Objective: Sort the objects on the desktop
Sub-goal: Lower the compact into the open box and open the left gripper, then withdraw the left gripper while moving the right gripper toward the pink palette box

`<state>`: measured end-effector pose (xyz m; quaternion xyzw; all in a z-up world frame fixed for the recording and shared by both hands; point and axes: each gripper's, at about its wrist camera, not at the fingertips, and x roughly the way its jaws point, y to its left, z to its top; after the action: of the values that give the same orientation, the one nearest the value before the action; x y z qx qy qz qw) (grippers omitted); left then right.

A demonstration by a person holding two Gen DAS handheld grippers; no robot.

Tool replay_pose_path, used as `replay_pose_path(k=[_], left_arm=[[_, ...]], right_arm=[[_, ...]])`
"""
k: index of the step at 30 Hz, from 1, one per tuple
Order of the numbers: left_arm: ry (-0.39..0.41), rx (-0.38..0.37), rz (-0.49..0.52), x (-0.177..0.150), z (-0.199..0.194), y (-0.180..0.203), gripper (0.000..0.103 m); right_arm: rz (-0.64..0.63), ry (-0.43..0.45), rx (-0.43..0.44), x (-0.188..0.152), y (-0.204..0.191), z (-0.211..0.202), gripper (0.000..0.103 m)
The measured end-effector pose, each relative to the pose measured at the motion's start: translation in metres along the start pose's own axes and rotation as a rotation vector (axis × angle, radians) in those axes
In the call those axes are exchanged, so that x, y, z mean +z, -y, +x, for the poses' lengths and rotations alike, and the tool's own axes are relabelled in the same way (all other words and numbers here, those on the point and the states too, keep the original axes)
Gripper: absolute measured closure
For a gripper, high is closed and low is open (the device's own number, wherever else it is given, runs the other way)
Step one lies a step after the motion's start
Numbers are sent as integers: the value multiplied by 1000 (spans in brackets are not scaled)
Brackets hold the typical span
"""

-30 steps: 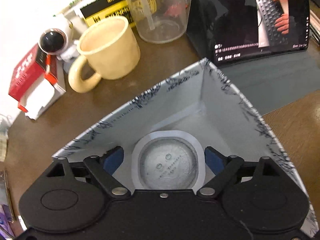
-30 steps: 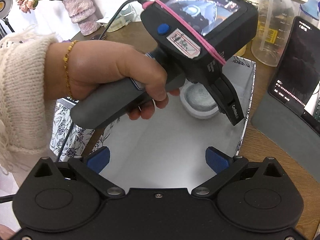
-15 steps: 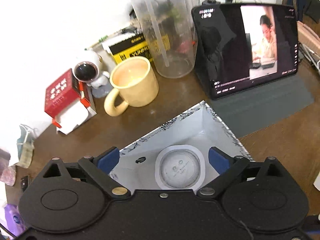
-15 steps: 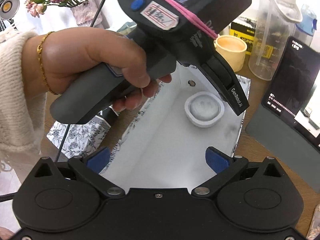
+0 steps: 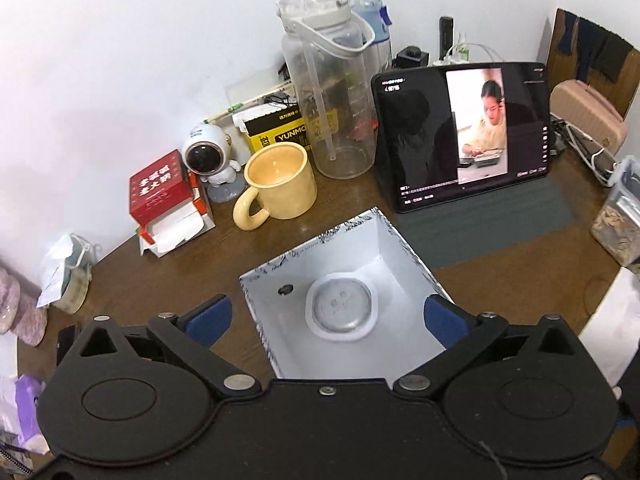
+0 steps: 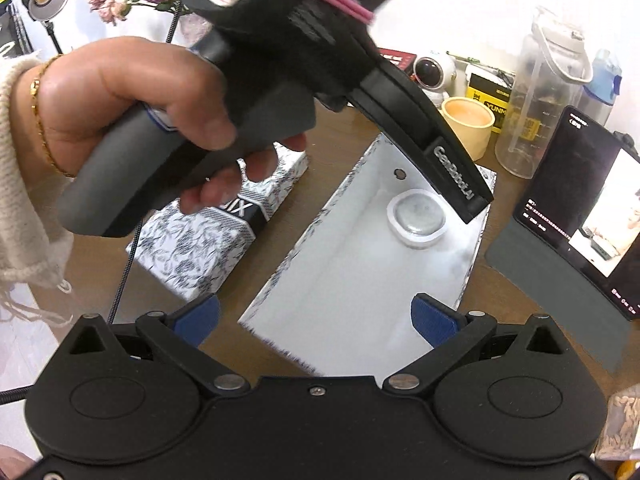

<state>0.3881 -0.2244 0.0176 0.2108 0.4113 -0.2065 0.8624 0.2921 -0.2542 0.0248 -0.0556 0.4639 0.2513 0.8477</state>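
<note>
An open box, white inside with a leaf pattern outside, stands on the brown desk. A round white cup with a foil lid rests on its floor, near a small dark hole. My left gripper hovers open above the box's near end, nothing between its blue pads. The right wrist view shows the same box and cup. There a hand holds the left gripper's handle above them. My right gripper is open and empty over the box's near edge. The patterned lid lies left of the box.
Behind the box stand a yellow mug, a clear water bottle, an astronaut figurine, a red carton and a propped tablet on its grey cover. A snack container sits far right, a face mask far left.
The left gripper has lifted up and back out of the box, leaving the cup on its floor. The right gripper has also risen, so more of the box and the lid shows.
</note>
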Motion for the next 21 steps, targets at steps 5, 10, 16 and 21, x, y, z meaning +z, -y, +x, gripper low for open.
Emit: replay_pose_path(k=[5, 10, 16, 21], left_arm=[[20, 3, -20, -19, -34, 1, 0], [38, 6, -37, -40, -69, -1, 0], [39, 2, -96, -67, -100, -8, 0], [34, 7, -144, -90, -120, -15, 0]], right_arm=[[-23, 6, 10, -8, -12, -12, 0], [-52, 10, 22, -18, -28, -26, 0], [-82, 17, 38, -31, -49, -41, 0], [-112, 11, 51, -41, -65, -49, 0]])
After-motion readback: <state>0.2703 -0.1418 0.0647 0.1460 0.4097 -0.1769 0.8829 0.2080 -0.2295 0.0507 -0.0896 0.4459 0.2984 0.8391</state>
